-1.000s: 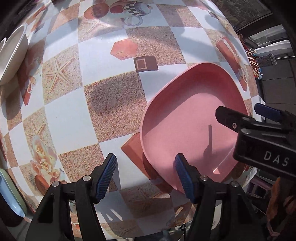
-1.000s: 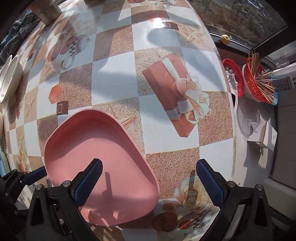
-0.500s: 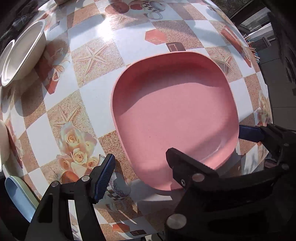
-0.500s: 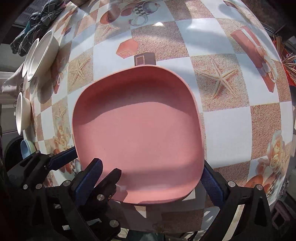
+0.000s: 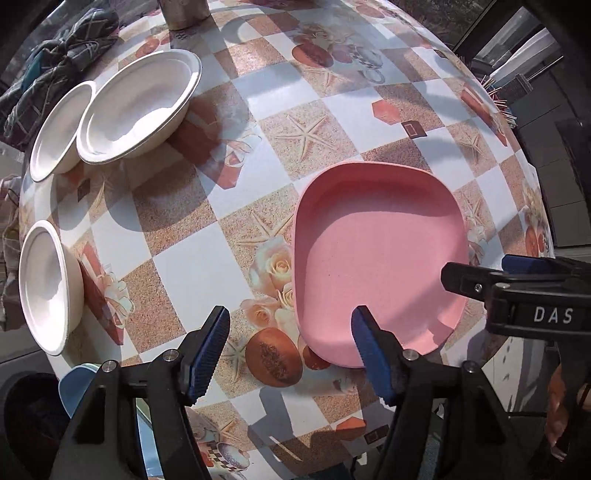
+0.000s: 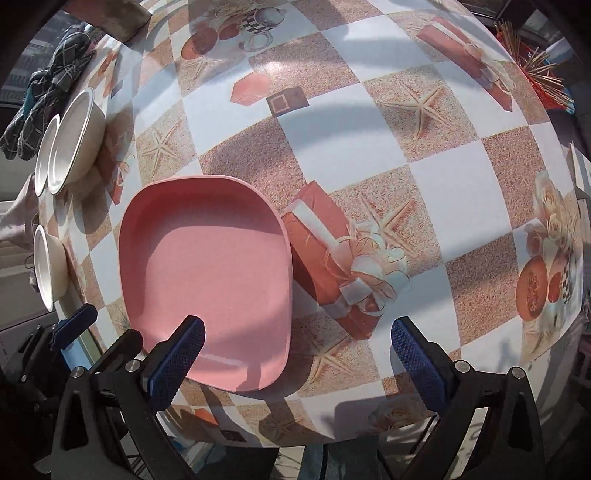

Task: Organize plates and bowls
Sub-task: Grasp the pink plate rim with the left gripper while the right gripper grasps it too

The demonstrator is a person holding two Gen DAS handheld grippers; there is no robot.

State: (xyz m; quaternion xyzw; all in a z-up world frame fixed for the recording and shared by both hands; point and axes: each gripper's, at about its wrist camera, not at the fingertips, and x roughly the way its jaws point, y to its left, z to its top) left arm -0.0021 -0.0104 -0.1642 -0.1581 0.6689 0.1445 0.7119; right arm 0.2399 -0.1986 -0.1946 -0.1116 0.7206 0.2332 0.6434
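Observation:
A pink rounded-square plate (image 5: 376,254) (image 6: 207,273) lies flat on the patterned tablecloth near the table's front edge. My left gripper (image 5: 290,350) hovers open over the plate's near left corner; its right finger overlaps the rim without pressing it. My right gripper (image 6: 297,362) stands wide open above the plate's near right corner, with nothing gripped, and shows at the right of the left wrist view (image 5: 487,269). Two nested-looking white bowls (image 5: 136,107) (image 6: 74,136) and a third white bowl (image 5: 48,284) (image 6: 48,269) stand at the left.
A blue plate (image 5: 77,387) peeks out under my left gripper at the table's near left edge. A dark checked cloth (image 5: 55,55) and a metal can (image 5: 181,11) sit at the far left. A red basket of sticks (image 6: 535,70) stands beyond the right edge.
Both views have swung. The pink plate has shifted right in the left wrist view and left in the right wrist view, and now lies farther from the cloth's brown square. White bowls came into view.

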